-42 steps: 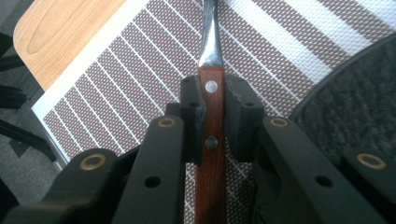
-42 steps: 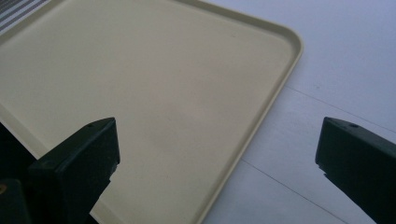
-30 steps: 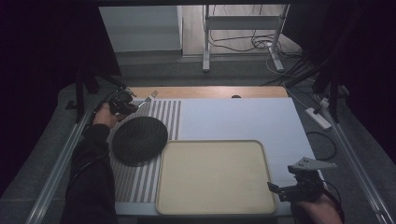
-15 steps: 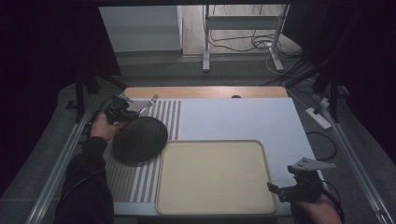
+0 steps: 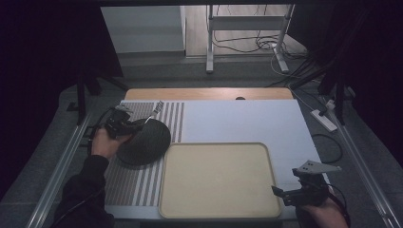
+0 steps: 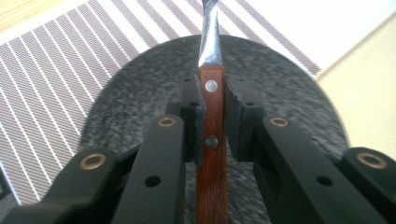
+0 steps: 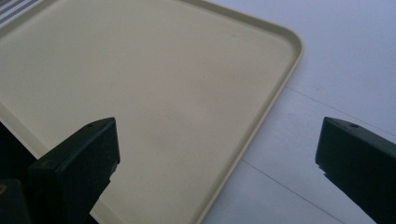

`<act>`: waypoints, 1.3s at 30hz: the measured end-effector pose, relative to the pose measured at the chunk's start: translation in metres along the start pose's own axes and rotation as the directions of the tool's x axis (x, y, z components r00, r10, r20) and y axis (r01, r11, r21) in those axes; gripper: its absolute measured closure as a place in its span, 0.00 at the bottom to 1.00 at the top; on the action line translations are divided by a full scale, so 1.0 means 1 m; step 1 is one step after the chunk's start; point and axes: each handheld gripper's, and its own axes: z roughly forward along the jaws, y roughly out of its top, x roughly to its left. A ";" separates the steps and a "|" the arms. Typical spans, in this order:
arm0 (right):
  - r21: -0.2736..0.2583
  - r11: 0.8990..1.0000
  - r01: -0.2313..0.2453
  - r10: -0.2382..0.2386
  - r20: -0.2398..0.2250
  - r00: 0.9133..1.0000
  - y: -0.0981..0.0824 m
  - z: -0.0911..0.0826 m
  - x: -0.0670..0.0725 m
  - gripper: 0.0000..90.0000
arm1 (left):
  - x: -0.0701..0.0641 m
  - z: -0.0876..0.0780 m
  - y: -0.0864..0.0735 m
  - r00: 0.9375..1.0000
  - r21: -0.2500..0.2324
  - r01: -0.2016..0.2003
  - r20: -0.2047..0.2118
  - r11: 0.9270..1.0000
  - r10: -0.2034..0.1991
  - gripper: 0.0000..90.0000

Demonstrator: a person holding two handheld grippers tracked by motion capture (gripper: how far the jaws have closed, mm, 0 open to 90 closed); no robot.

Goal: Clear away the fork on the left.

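Observation:
My left gripper is shut on the wooden handle of a piece of cutlery. Its metal end points away over the striped mat. Under the jaws lies a dark speckled round plate, on the striped placemat. At the near right, my right gripper stands open with nothing between its jaws, just off the corner of the beige tray.
A white sheet covers the table behind the tray, with a wooden strip along the far edge. Metal rails run down both sides. A power strip and cables lie to the right.
My left gripper has carried the cutlery from the mat's far left corner toward the person, over the plate's left edge. The right gripper has stayed put.

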 end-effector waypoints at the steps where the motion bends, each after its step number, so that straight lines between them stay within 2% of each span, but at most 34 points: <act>1: 0.000 1.000 0.000 0.000 0.000 1.000 0.000 0.000 0.000 0.00 | -0.004 -0.002 -0.001 1.000 -0.011 0.000 0.006 1.000 0.000 0.86; 3: -0.001 1.000 -0.001 0.001 -0.001 1.000 0.000 0.000 0.000 0.00 | -0.013 -0.005 -0.003 1.000 -0.026 -0.005 0.022 1.000 0.006 0.86; 10: -0.006 1.000 0.004 -0.004 -0.006 1.000 0.000 -0.001 0.000 0.00 | -0.046 -0.010 -0.009 0.998 -0.029 -0.014 0.058 0.999 0.016 0.86; 16: -0.008 1.000 0.006 -0.006 -0.010 1.000 0.000 0.000 0.000 0.00 | -0.077 -0.012 -0.014 0.996 -0.030 0.015 0.084 0.999 -0.012 0.86; 22: -0.012 1.000 0.006 -0.006 -0.017 1.000 0.000 -0.001 0.000 0.00 | -0.115 -0.009 -0.017 0.994 -0.011 0.032 0.102 0.999 -0.031 0.86; 24: -0.011 1.000 0.010 -0.010 -0.015 1.000 0.000 -0.001 0.000 0.00 | -0.127 -0.008 -0.016 0.994 -0.001 0.022 0.106 1.000 -0.022 0.86; 27: -0.010 1.000 0.010 -0.010 -0.015 1.000 0.000 -0.001 0.000 0.00 | -0.143 -0.004 -0.017 0.993 0.006 0.030 0.110 1.000 -0.031 0.86; 30: -0.010 1.000 0.010 -0.010 -0.016 1.000 0.000 -0.001 0.000 0.00 | -0.156 0.001 -0.019 0.992 0.022 0.046 0.116 0.999 -0.048 0.86; 32: -0.010 1.000 0.012 -0.012 -0.016 1.000 0.000 -0.001 0.000 0.00 | -0.164 0.006 -0.022 0.989 0.034 0.063 0.132 0.997 -0.067 0.86; 35: -0.012 1.000 0.014 -0.014 -0.018 1.000 -0.001 -0.001 0.000 0.00 | -0.175 0.012 -0.026 0.991 0.063 0.067 0.113 0.996 -0.074 0.86; 39: -0.011 1.000 0.015 -0.016 -0.020 1.000 0.000 -0.001 0.001 0.00 | -0.185 0.021 -0.033 0.990 0.095 0.081 0.112 0.992 -0.091 0.86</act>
